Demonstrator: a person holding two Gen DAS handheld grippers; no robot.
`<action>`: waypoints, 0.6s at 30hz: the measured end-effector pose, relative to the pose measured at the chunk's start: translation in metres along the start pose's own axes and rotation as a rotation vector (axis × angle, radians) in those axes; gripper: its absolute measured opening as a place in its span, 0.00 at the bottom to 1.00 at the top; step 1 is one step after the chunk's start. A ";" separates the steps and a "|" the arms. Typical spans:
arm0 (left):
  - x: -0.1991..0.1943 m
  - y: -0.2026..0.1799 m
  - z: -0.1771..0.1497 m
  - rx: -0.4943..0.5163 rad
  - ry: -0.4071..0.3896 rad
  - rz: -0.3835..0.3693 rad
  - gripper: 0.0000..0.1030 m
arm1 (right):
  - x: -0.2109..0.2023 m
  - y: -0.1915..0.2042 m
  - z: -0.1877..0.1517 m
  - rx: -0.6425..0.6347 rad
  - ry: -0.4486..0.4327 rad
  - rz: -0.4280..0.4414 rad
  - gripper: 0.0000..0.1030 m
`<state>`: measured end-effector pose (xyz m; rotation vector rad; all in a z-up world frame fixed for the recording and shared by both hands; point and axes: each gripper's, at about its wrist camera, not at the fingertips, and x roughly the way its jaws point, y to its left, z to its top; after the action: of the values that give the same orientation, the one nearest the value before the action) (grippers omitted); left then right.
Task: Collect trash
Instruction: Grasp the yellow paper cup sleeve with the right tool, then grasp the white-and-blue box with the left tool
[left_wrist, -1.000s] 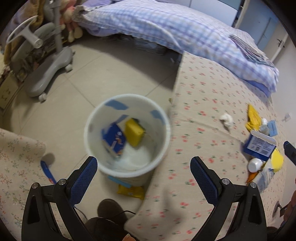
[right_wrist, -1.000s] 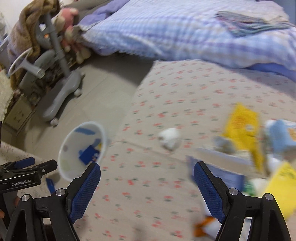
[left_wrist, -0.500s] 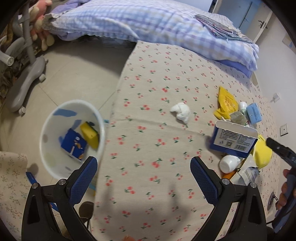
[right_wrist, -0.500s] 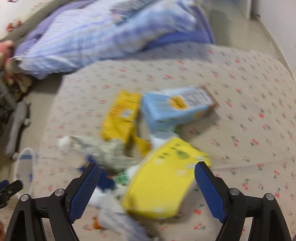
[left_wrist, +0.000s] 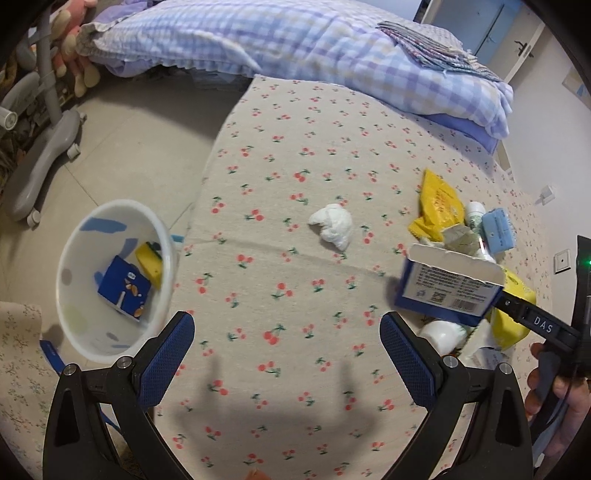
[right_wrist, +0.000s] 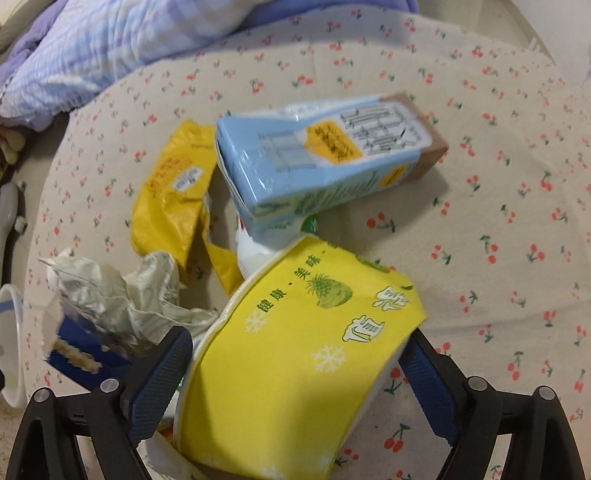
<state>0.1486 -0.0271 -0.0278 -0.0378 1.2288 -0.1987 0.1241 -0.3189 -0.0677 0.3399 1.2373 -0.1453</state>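
Note:
A pile of trash lies on the cherry-print bed cover (left_wrist: 288, 155). My right gripper (right_wrist: 295, 369) is open with its fingers either side of a yellow paper cup (right_wrist: 291, 354) lying on its side; the pads stand beside it. Beyond it lie a light blue carton (right_wrist: 325, 166), a yellow wrapper (right_wrist: 173, 199), crumpled paper (right_wrist: 122, 291) and a blue box (left_wrist: 447, 291). My left gripper (left_wrist: 286, 354) is open and empty above the cover. A white tissue wad (left_wrist: 332, 225) lies ahead of it. The white bin (left_wrist: 110, 280) on the floor at left holds a blue packet and a yellow item.
A checked blue quilt (left_wrist: 295, 40) lies across the far end of the bed. A grey chair base (left_wrist: 40, 155) stands on the tiled floor at left. A white bottle (left_wrist: 443, 334) lies by the blue box. The right gripper's handle and hand (left_wrist: 554, 350) show at right.
My left gripper swung from over the bin to over the bed cover. My right gripper moved in on the trash pile, and the yellow cup now sits between its fingers.

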 end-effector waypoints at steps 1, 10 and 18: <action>0.000 -0.003 0.000 -0.001 0.002 -0.011 0.99 | 0.001 -0.002 -0.001 0.003 0.003 0.000 0.89; 0.008 -0.054 0.005 0.015 0.031 -0.127 0.99 | -0.020 -0.045 -0.006 0.056 -0.028 0.022 0.66; 0.005 -0.119 -0.002 0.159 -0.028 -0.138 0.99 | -0.052 -0.080 -0.011 0.077 -0.092 0.024 0.66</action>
<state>0.1330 -0.1448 -0.0166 0.0121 1.1802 -0.4145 0.0743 -0.3942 -0.0361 0.4101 1.1379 -0.1858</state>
